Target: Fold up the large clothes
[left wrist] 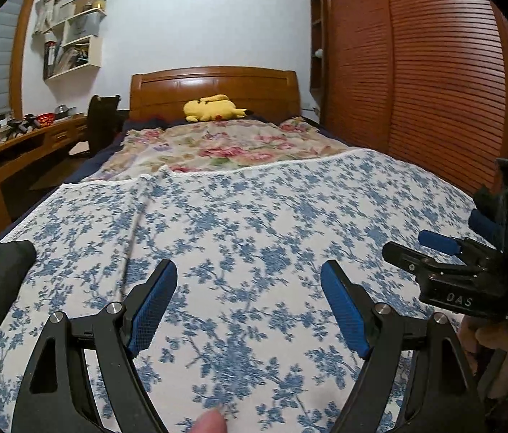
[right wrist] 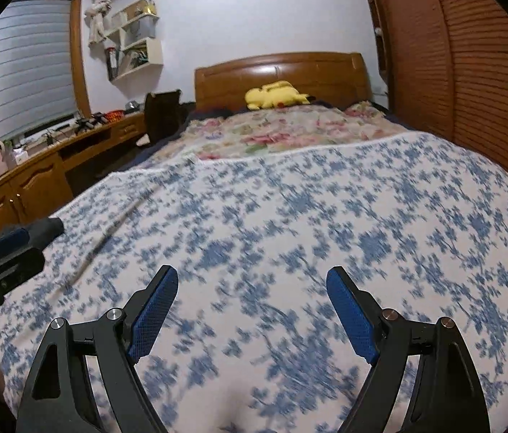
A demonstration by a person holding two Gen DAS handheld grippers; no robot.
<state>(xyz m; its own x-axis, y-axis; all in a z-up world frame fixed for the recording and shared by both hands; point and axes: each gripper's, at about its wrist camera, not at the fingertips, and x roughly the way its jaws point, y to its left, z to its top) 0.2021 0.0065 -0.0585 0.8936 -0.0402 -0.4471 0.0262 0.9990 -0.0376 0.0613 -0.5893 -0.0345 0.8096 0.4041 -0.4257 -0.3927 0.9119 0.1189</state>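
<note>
A large white cloth with a blue flower print (left wrist: 254,223) lies spread flat over the near part of the bed; it also fills the right wrist view (right wrist: 290,216). A long crease runs through its left part. My left gripper (left wrist: 248,270) is open and empty, just above the cloth near its front edge. My right gripper (right wrist: 252,276) is open and empty, likewise above the cloth. The right gripper shows at the right of the left wrist view (left wrist: 445,252), and the left gripper at the left edge of the right wrist view (right wrist: 1,252).
A floral bedspread (left wrist: 225,144) covers the far half of the bed, with a yellow plush toy (left wrist: 212,108) at the wooden headboard (left wrist: 214,81). A wooden desk (left wrist: 19,148) and dark chair (left wrist: 104,122) stand left. A slatted wardrobe (left wrist: 416,72) is right.
</note>
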